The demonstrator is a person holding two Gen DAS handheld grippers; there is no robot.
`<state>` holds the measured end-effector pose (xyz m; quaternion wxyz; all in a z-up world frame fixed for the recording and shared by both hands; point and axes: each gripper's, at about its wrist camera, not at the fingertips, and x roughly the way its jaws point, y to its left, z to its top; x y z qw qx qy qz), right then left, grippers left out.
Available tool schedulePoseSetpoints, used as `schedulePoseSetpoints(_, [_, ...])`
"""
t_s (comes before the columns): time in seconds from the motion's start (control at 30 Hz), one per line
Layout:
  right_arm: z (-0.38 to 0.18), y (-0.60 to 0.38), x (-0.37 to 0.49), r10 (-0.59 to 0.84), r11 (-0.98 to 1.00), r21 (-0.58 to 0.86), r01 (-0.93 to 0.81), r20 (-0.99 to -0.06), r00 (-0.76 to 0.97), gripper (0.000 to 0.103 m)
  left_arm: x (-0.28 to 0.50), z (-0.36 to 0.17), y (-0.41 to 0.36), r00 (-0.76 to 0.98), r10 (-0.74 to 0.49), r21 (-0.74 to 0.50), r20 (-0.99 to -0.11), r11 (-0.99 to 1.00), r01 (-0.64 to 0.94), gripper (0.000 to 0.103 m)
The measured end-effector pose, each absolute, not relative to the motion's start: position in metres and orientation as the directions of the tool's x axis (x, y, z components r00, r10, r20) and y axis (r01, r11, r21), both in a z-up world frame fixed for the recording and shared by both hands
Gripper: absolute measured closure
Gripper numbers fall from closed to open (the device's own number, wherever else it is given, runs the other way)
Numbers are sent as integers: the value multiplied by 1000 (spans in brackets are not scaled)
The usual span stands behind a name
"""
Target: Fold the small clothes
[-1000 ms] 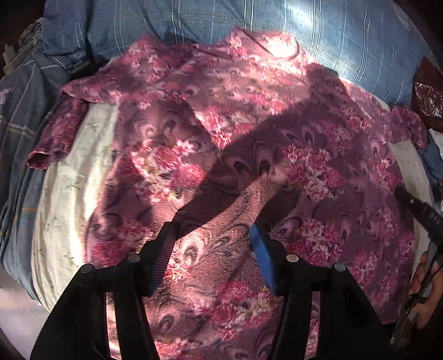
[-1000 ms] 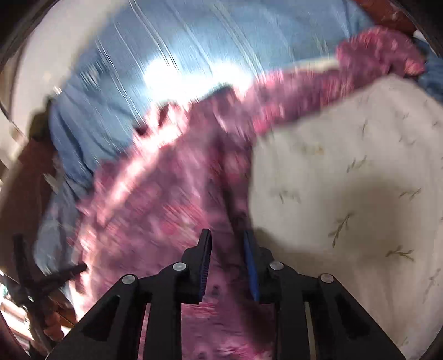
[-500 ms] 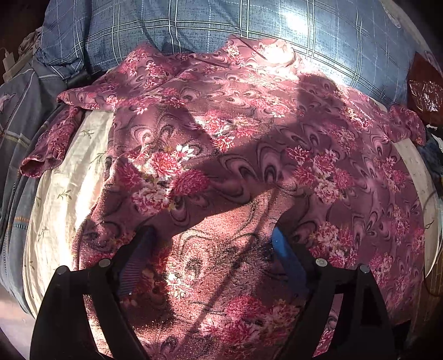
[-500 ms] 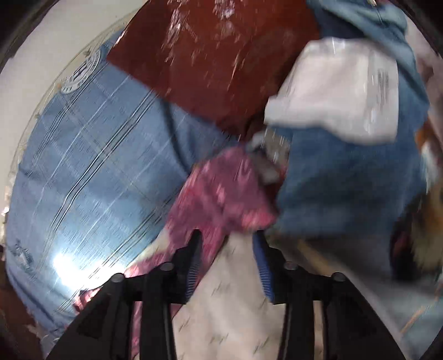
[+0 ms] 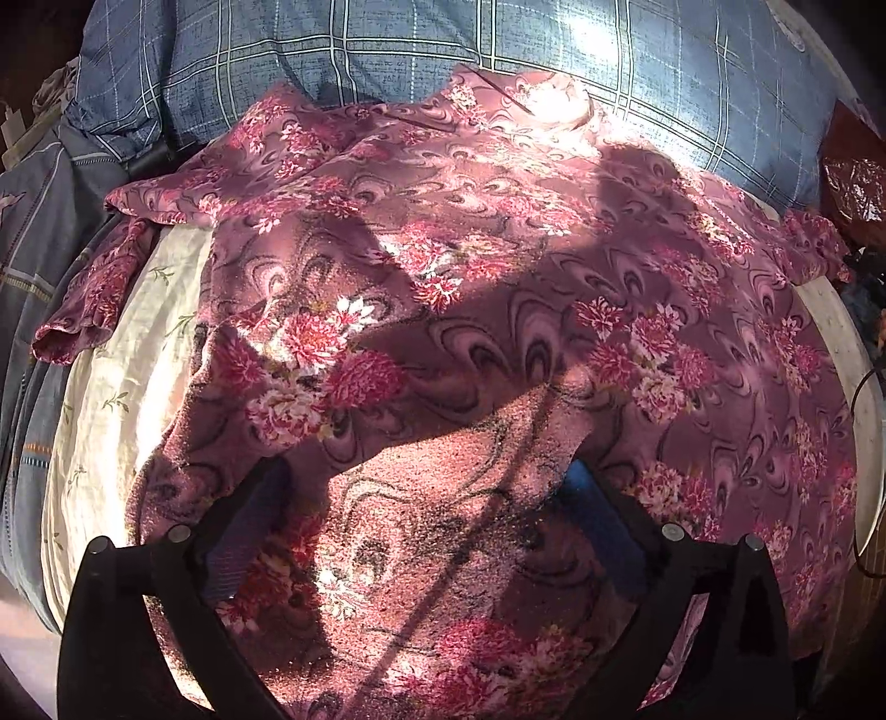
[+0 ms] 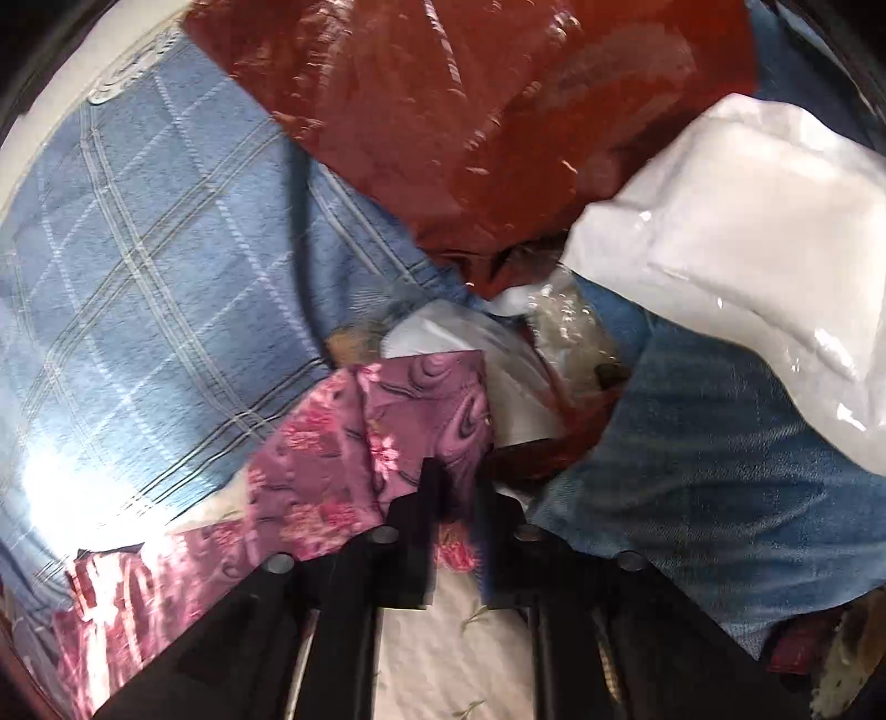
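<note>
Right gripper (image 6: 457, 482) swung over, closing on floral shirt's (image 6: 387, 443) sleeve.

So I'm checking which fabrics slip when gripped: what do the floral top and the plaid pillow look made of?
Floral top: thin, soft printed knit or synthetic, matte; it drapes and wrinkles loosely. Plaid pillow: woven cotton-like cloth, matte, with a visible weave. Both are guesses from looks.

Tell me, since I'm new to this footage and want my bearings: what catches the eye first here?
The purple floral-print garment dominates, spread flat over a cream sheet with small leaf sprigs, its neck toward a blue plaid pillow. The left gripper hangs over its lower part, jaws opening, pinching nothing. At the garment's far end, the right gripper is closing on a purple sleeve, beside a shiny red-brown plastic bag and a white plastic bag.
</note>
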<state>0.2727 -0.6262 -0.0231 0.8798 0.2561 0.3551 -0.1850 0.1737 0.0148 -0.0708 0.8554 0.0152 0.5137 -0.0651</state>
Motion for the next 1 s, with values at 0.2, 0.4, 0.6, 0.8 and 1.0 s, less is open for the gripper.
schedulePoseSetpoints(0.2, [39,-610,262,-204,833,278,479,-651,732,95,173,-71,15,464,-101,-47,-880,991,127,1])
schedulePoseSetpoints(0.4, [97,-619,263,-339,831,159,533,-614,713,95,172,-71,15,473,-108,-52,-875,990,129,0])
schedulePoseSetpoints(0.6, [102,-583,268,-258,875,174,452,-623,739,95,177,-67,18,468,-138,-89,-873,988,127,0])
schedulePoseSetpoints(0.8, [94,-491,283,-35,933,256,252,-634,772,95,183,-59,31,459,-221,-200,-860,975,96,0])
schedulePoseSetpoints(1.0, [75,-375,309,199,940,338,45,-652,732,95,184,-51,45,460,-259,-243,-849,965,94,0])
